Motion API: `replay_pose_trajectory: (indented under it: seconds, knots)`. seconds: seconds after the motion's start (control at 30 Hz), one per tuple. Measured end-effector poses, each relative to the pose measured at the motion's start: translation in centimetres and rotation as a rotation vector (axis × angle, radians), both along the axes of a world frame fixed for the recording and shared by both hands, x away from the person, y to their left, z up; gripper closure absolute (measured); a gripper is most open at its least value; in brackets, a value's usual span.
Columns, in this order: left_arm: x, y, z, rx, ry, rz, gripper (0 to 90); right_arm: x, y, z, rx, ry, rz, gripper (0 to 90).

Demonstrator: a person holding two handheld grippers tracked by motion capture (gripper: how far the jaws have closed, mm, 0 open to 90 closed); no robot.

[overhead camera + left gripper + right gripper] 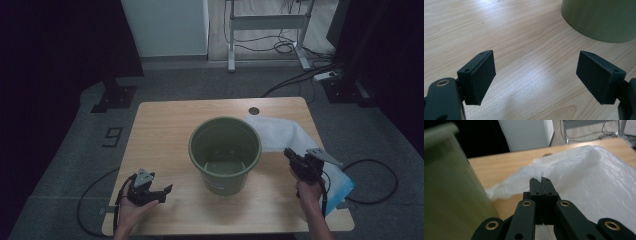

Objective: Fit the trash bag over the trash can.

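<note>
- The right gripper point(541, 180) has its jaws pressed flat together; in the right gripper view a thin fold of the white plastic bag point(594, 177) seems pinched between the pads, since the film rises to the tips and shows again below them; the grip looks slight.
- The left gripper point(535, 75) stands wide open over bare wood, nothing between its pads; it rests near the left front of the wooden table point(165, 125), just left of the green bucket point(225, 150).
- The bag lies on the right side of the table, spread from behind the bucket's right rim toward the near right edge, where a blue part point(345, 187) hangs at the corner.
- Risk, as I judge it: the thin film may slip out of so small a pinch if it is lifted quickly; or the bag may drag along the table and off the right edge.
- A second risk: the bucket stands close on the right gripper's left; a sideways swing could knock it, and the open left gripper is not steadying it.
- The high view shows the bucket empty and upright, and the whole lie of the bag; the right gripper view alone shows the closed tips against the film; the left gripper view shows the bucket's lower wall point(599, 20) far right, clear of the pads.
</note>
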State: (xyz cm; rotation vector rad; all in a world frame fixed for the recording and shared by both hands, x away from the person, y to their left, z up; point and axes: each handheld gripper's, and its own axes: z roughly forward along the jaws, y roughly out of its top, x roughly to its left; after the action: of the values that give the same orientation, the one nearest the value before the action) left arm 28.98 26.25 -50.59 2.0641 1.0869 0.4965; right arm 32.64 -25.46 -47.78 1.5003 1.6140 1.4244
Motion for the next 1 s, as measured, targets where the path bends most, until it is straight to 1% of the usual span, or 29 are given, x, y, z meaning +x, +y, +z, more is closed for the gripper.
replay_pose_trajectory:
  seconds: [0.13, 0.3, 0.4, 0.47, 0.53, 0.57, 0.63, 0.67, 0.73, 0.83, 0.97, 1.0]
  knots:
    - [-0.1, 0.0, 0.1, -0.004, -0.003, 0.000, 15.4, -0.8, -0.7, 1.5, 0.035, -0.049, -0.010, 88.4]
    - [0.0, -0.1, 0.0, -0.008, 0.004, 0.002, 15.5, -1.7, -1.0, 3.2, 0.040, -0.110, -0.011, 88.3]
    - [0.0, -0.5, -0.2, -0.004, 0.009, -0.004, 15.6, -2.2, -1.3, 3.9, 0.054, -0.142, -0.010, 88.3]
    - [0.1, -0.7, -0.2, 0.006, 0.014, -0.013, 15.6, -2.6, -1.6, 4.6, 0.081, -0.163, -0.006, 88.3]
    - [0.1, -0.8, -0.3, 0.008, 0.016, -0.015, 15.5, -2.7, -1.9, 5.1, 0.124, -0.174, 0.013, 88.3]
    - [0.1, -0.9, -0.3, 0.007, 0.015, -0.015, 15.6, -2.9, -2.1, 5.4, 0.130, -0.180, 0.016, 88.3]
    - [0.0, -0.8, -0.1, -0.004, 0.014, -0.014, 15.6, -3.2, -2.2, 5.8, 0.133, -0.195, 0.018, 88.3]
    - [0.0, -0.8, -0.1, -0.018, 0.013, -0.017, 16.9, -3.3, -2.2, 6.1, 0.139, -0.202, 0.022, 88.3]
    - [-0.1, -0.8, 0.1, -0.032, 0.016, -0.028, 19.0, -3.6, -2.2, 6.5, 0.145, -0.216, 0.026, 88.3]
    - [-0.1, -1.1, 0.2, -0.038, 0.021, -0.041, 19.9, -3.9, -2.0, 7.0, 0.142, -0.238, 0.033, 88.3]
    - [-0.1, -1.4, 0.3, -0.035, 0.032, -0.048, 21.0, -4.0, -1.9, 7.5, 0.153, -0.251, 0.042, 88.3]
    - [-0.1, -1.5, 0.4, -0.040, 0.029, -0.049, 21.0, -4.0, -1.9, 7.7, 0.152, -0.250, 0.046, 88.3]
